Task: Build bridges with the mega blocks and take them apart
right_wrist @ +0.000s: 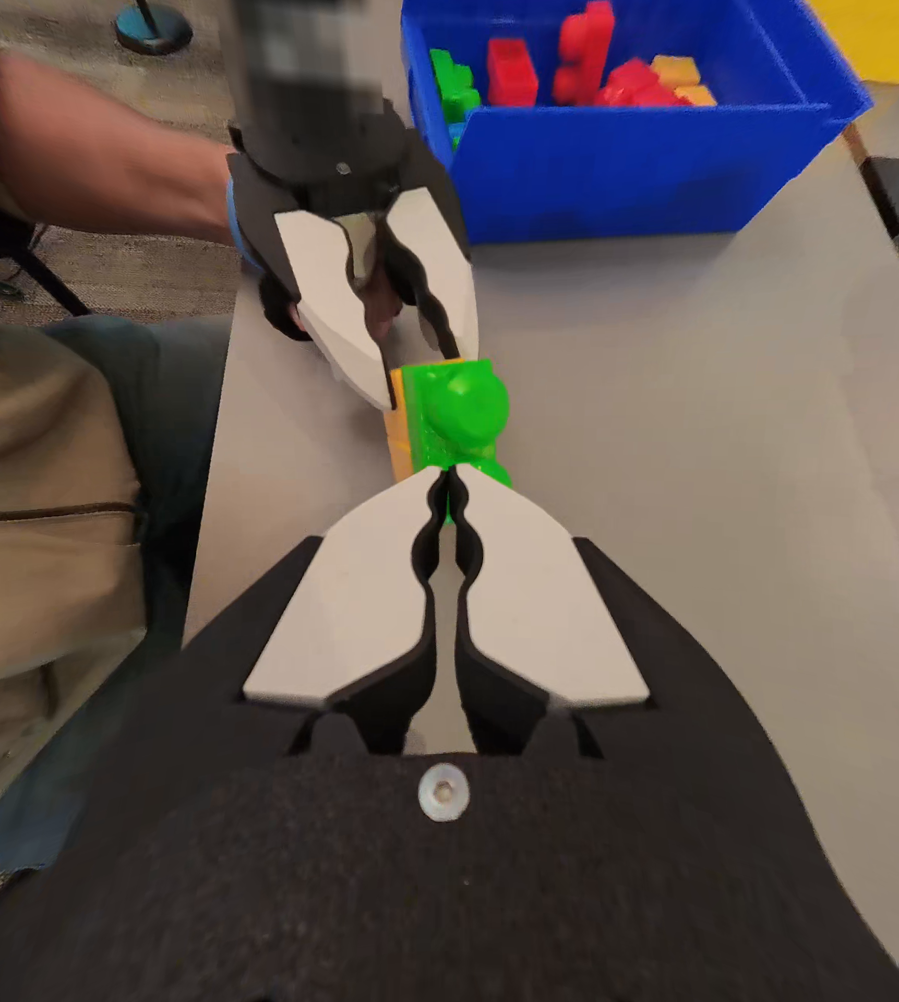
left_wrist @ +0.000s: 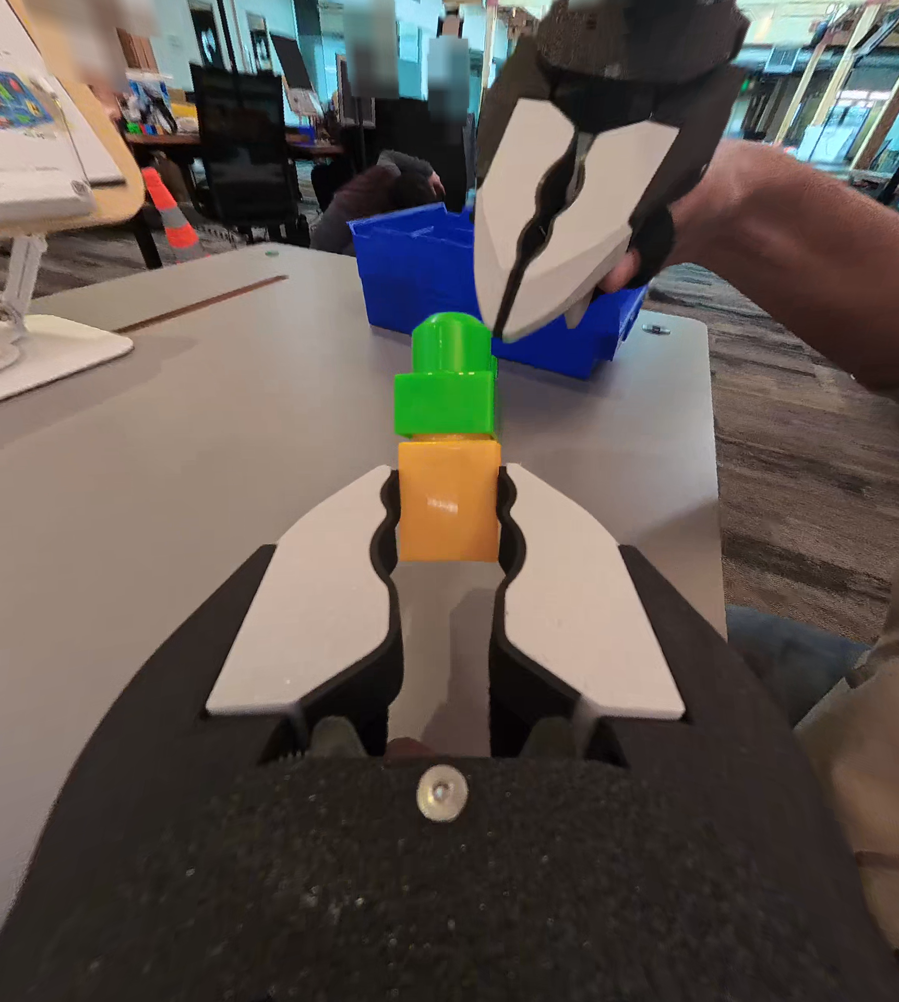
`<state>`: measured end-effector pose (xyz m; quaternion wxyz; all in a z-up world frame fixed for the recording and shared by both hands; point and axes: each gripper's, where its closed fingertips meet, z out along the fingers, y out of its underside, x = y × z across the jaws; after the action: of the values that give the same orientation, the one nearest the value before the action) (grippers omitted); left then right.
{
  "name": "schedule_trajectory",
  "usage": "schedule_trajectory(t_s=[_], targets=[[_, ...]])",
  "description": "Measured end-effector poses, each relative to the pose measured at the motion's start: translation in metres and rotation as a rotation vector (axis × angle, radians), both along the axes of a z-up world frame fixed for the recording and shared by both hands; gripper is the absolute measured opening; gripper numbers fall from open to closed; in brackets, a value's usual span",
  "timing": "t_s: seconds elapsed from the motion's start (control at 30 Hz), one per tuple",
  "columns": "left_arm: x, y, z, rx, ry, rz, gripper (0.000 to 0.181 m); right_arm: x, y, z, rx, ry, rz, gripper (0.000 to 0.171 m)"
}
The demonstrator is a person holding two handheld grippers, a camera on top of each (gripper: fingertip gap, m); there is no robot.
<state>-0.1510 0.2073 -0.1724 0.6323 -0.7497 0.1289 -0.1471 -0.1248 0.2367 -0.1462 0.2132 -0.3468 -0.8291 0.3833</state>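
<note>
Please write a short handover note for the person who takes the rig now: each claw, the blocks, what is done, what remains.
Left claw: shut on the yellow block, the lower one of a two-block stack.
Right claw: shut and empty, tips right at the green block on top; contact cannot be told.
Blue bin at the far side of the grey table holds more red, green and yellow blocks.
Done: green and yellow are joined.
Left: no bridge stands on the table; whether this stack is going up or coming apart cannot be told.
</note>
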Motion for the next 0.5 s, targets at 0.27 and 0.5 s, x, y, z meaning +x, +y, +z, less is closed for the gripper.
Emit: schedule_trajectory(t_s=[0.27, 0.5], targets=[[0.004, 0.004, 0.007, 0.009, 0.024, 0.0, 0.034, -0.002, -0.011, -0.009, -0.017, -0.021, 0.035, 0.0], [-0.001, 0.01, 0.008, 0.02, -0.012, 0.025, 0.033, -0.008, -0.006, -0.006, -0.001, -0.019, 0.021, 0.0]])
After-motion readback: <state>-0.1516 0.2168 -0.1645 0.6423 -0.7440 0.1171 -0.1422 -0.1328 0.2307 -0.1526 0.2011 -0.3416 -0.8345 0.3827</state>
